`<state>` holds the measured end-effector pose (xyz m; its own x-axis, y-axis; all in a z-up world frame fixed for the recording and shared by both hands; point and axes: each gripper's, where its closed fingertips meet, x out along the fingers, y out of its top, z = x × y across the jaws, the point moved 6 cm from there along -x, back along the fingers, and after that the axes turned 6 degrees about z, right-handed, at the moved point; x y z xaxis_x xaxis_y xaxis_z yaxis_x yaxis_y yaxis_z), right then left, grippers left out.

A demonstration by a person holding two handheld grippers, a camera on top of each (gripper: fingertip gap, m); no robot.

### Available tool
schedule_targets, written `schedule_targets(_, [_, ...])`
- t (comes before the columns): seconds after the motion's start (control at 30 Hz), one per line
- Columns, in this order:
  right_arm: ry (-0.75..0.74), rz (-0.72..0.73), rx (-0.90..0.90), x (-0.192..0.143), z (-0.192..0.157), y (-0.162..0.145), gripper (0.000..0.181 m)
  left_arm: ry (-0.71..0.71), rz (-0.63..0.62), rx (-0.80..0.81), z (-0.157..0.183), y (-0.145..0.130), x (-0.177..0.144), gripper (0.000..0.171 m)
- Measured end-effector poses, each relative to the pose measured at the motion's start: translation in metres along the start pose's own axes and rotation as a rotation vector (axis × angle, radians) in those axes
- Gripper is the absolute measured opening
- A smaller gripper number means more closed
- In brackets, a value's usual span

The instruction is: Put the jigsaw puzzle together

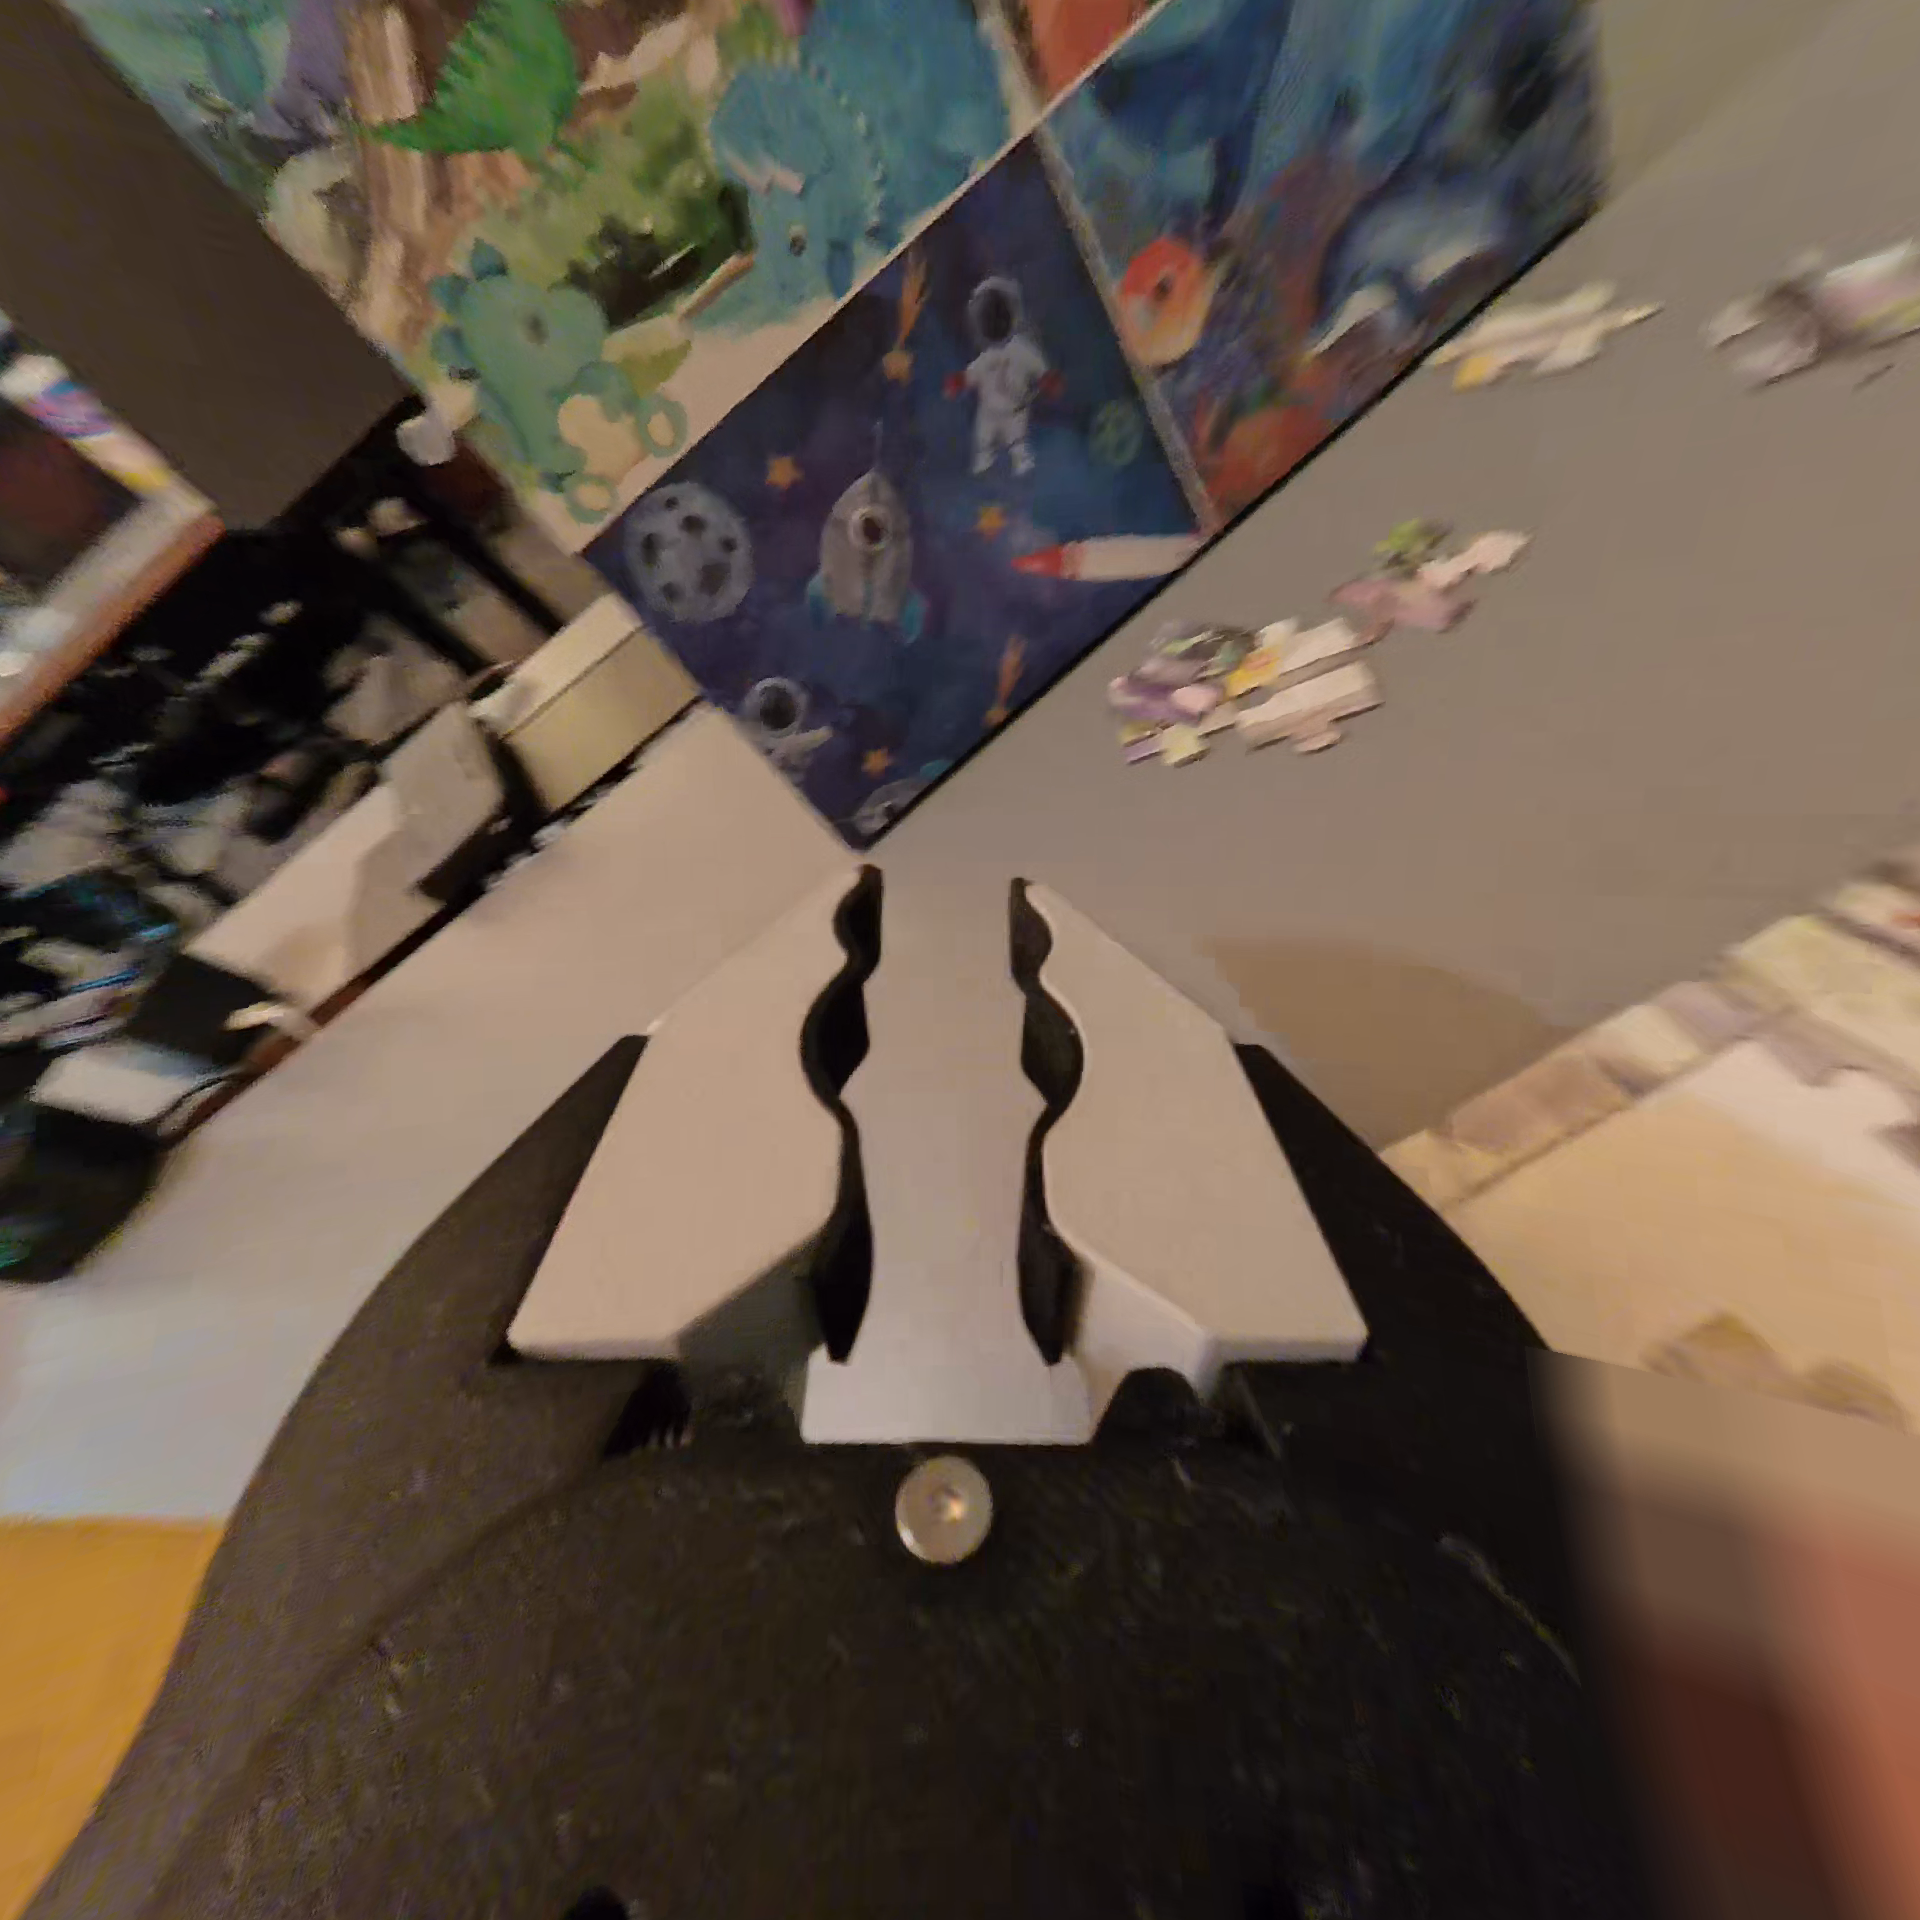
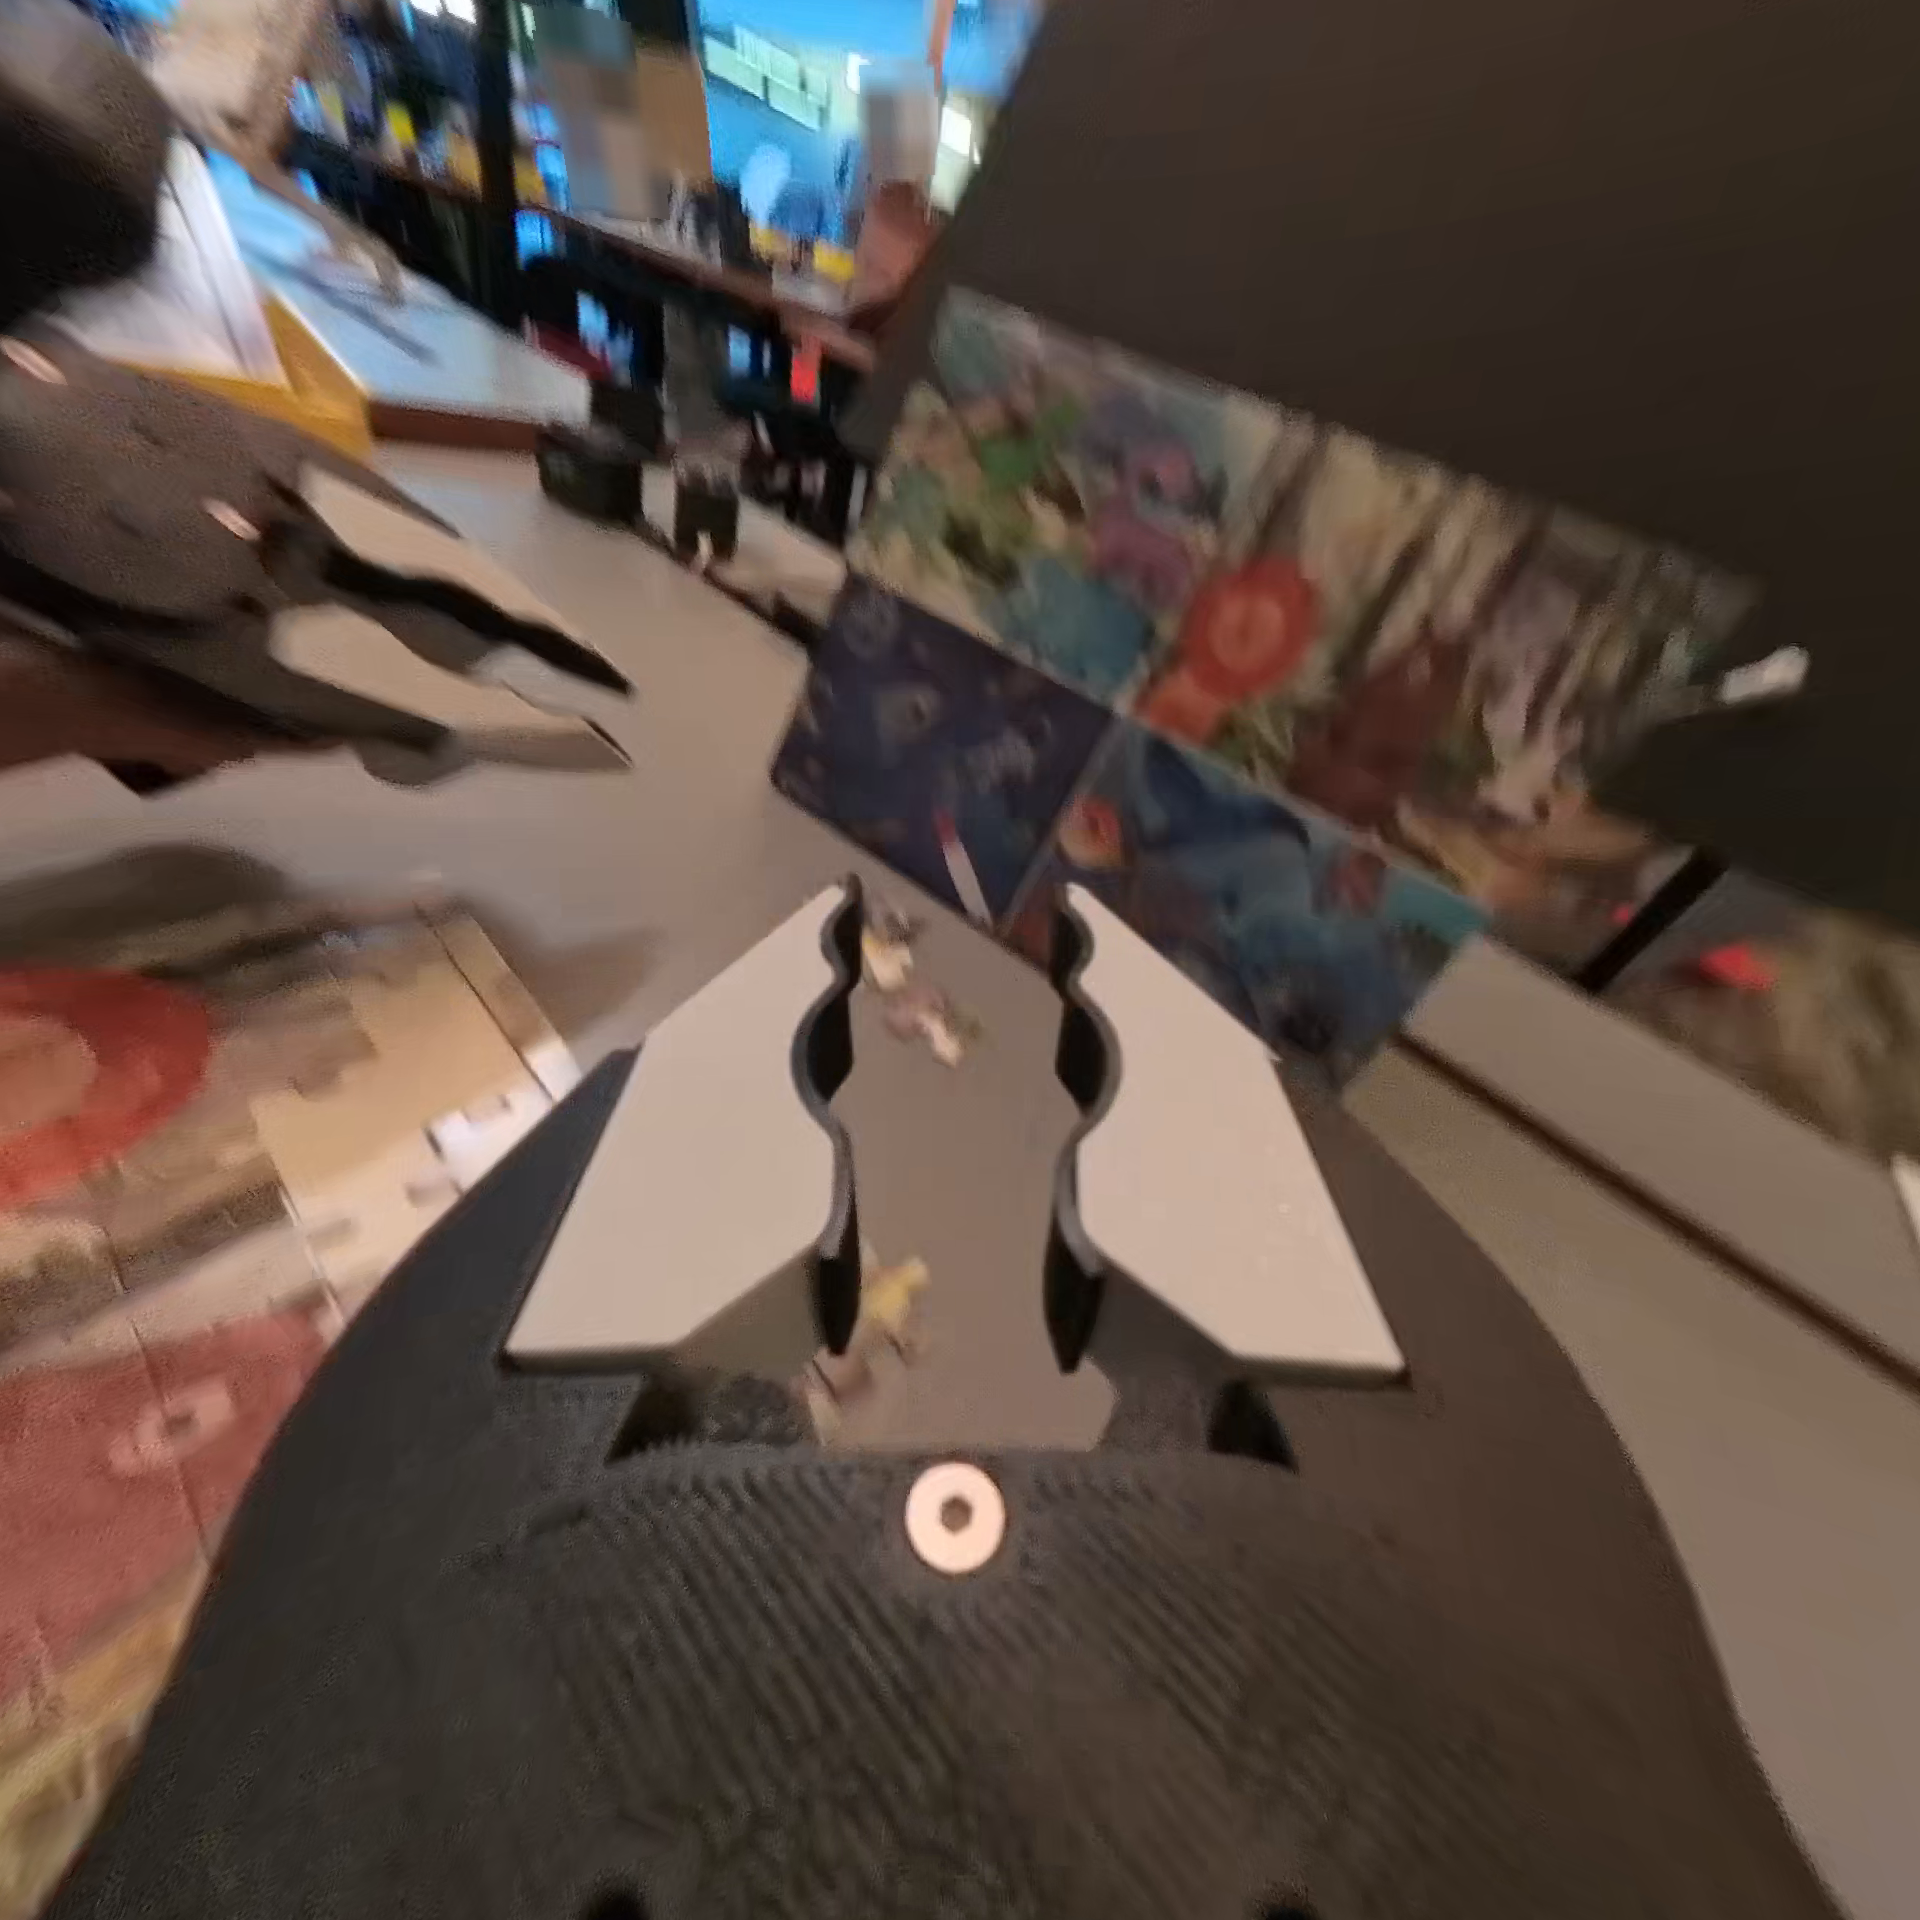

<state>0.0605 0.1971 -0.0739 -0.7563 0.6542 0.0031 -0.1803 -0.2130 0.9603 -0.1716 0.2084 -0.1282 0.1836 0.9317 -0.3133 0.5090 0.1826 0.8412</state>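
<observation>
The left tool [image 1: 943,883] stood with its fingers a moderate gap apart and nothing between them, held above the grey surface [image 1: 1351,883] and aimed at the near corner of the puzzle box [image 1: 914,540], a large box printed with space, dinosaur and sea pictures that stood just past the tips. The right tool [image 2: 961,899] was likewise part-open and empty; through its gap a few loose puzzle pieces [image 2: 920,997] lay on the surface below. To its left lay the partly assembled puzzle [image 2: 135,1195], reddish and tan, close beside the tool's body. In the left wrist view, small clusters of joined pieces [image 1: 1247,686] lay scattered on the surface to the right of the box, well apart from both tools, with more farther off, too blurred to make out. Nothing lay between the right tool and the pieces beneath it. Beyond the box stood a dark panel [image 2: 1455,260], and farther back dark shelving [image 2: 644,260] with blurred clutter.
</observation>
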Motion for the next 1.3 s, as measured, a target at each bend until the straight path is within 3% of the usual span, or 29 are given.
schedule_targets(0.07, [0.058, -0.133, 0.037, -0.006, 0.021, -0.026, 0.047, -0.104, 0.047, -0.051, 0.008, 0.004, -0.003, 0.031])
schedule_targets(0.2, [0.093, -0.254, 0.104, -0.018, 0.036, -0.064, 0.042, -0.268, 0.106, -0.13, 0.023, 0.011, -0.007, 0.038])
schedule_targets(0.43, [0.137, -0.219, 0.178, -0.021, 0.025, -0.057, 0.039, -0.474, 0.179, -0.261, 0.032, 0.016, -0.015, 0.037])
schedule_targets(0.6, [0.123, -0.261, 0.178, -0.019, 0.028, -0.07, 0.038, -0.423, 0.209, -0.287, 0.025, 0.01, -0.01, 0.04])
schedule_targets(0.87, [0.064, -0.198, 0.289, -0.027, 0.05, -0.066, 0.038, -0.391, 0.249, -0.331, 0.015, 0.016, -0.014, 0.043])
schedule_targets(1.3, [0.077, -0.156, 0.338, -0.029, 0.049, -0.057, 0.038, -0.344, 0.316, -0.306, 0.012, 0.024, -0.022, 0.039])
